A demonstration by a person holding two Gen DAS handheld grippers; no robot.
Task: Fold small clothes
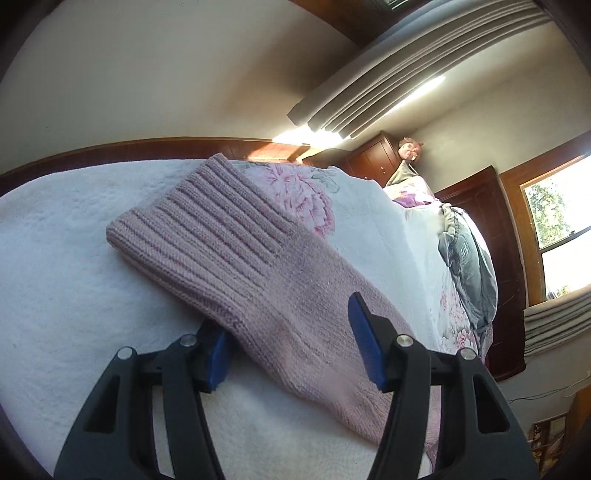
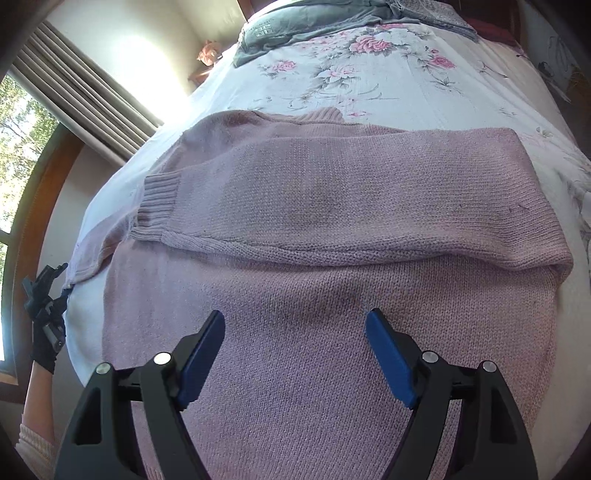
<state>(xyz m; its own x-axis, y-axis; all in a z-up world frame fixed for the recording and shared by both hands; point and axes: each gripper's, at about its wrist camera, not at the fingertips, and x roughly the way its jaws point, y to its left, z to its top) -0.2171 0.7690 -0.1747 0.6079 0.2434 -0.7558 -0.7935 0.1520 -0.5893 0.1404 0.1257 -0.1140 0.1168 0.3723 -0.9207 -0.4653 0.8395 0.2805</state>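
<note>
A pink knitted sweater [image 2: 332, 295] lies flat on the bed, with one sleeve [image 2: 351, 199] folded across its body and the ribbed cuff [image 2: 159, 199] pointing left. My right gripper [image 2: 295, 354] hovers open over the sweater's lower body, holding nothing. The other sleeve [image 1: 258, 273] stretches out over the white cover, its ribbed cuff [image 1: 207, 218] at the far end. My left gripper [image 1: 291, 343] is open and straddles this sleeve: one blue pad [image 1: 216, 354] sits at the sleeve's edge, the other above the knit. In the right wrist view, a gloved hand holds the left gripper [image 2: 44, 295] at the far left.
A grey garment [image 2: 295, 29] lies at the far end of the floral bed sheet [image 2: 369, 81], and shows too in the left wrist view as the grey garment [image 1: 469, 266]. A wooden bed frame [image 1: 110, 147], curtains [image 2: 81, 92] and a window [image 1: 557, 214] surround the bed.
</note>
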